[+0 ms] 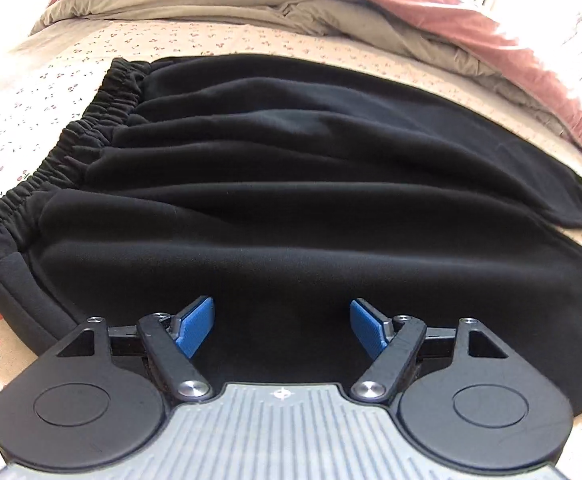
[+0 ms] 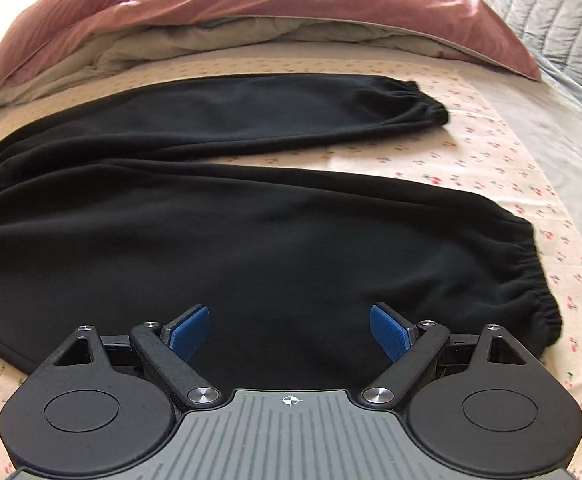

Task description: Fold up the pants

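Both grippers, left (image 1: 282,330) and right (image 2: 289,334), hover with fingers spread wide, holding nothing, above the black pants (image 2: 251,248) lying flat and unfolded on the bed (image 2: 491,152); no fold looks started.

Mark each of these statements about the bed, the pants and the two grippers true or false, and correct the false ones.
1. The black pants lie spread on the cherry-print sheet. True.
2. The left gripper is clamped on the waistband. False: its jaws are open, holding nothing.
3. The two legs lie stacked. False: sheet shows between them.
4. The right gripper is open over the near leg. True.
5. A pink duvet lies beyond the pants. True.
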`<state>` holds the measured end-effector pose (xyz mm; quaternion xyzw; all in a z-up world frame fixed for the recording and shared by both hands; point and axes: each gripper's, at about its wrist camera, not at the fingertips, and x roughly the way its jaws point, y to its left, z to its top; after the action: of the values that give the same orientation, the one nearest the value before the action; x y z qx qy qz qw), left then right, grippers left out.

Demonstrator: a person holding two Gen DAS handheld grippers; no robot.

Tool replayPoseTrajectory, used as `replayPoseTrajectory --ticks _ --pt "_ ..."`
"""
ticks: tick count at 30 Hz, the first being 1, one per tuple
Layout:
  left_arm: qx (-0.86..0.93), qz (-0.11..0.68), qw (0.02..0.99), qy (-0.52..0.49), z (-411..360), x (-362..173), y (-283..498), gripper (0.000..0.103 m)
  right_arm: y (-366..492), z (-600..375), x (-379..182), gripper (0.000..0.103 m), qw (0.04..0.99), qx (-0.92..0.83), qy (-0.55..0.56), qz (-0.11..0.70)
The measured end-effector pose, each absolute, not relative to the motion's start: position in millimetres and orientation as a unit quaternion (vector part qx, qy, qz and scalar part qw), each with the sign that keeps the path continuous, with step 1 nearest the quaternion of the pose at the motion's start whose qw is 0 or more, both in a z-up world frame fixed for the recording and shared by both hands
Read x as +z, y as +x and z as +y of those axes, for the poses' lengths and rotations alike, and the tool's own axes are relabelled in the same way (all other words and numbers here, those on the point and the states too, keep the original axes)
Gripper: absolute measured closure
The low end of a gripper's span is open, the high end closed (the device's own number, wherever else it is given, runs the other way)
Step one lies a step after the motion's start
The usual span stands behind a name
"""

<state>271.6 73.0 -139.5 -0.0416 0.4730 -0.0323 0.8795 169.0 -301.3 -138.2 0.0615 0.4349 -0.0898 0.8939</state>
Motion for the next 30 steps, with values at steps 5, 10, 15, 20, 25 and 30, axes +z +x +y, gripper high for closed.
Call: replayPoseTrajectory --ticks 5,10,15,20,25,30 --pt "-0.013 0.467 0.884 0.009 41 -153 274 0.003 207 -251 -157 0.013 0.875 -0.047 0.024 0.481" --pt "0.023 0.469 0.883 -0.001 29 -156 280 0.003 220 -210 -167 0.005 0.873 -0.038 -0.013 0.485" --pt "0.024 0.47 0.882 -0.011 31 -153 277 0.003 227 -217 -171 0.0 0.865 -0.04 0.019 0.5" --pt "0.017 0.461 0.887 -0.026 32 -151 281 0.003 230 -215 -175 0.0 0.868 -0.054 0.022 0.493" --pt "0.004 0.44 0.895 -0.068 38 -140 278 0.003 229 -211 -177 0.0 0.872 -0.081 0.038 0.481" --pt "-0.001 0.421 0.901 -0.103 48 -127 278 0.003 234 -216 -171 0.0 0.863 -0.072 0.042 0.498"
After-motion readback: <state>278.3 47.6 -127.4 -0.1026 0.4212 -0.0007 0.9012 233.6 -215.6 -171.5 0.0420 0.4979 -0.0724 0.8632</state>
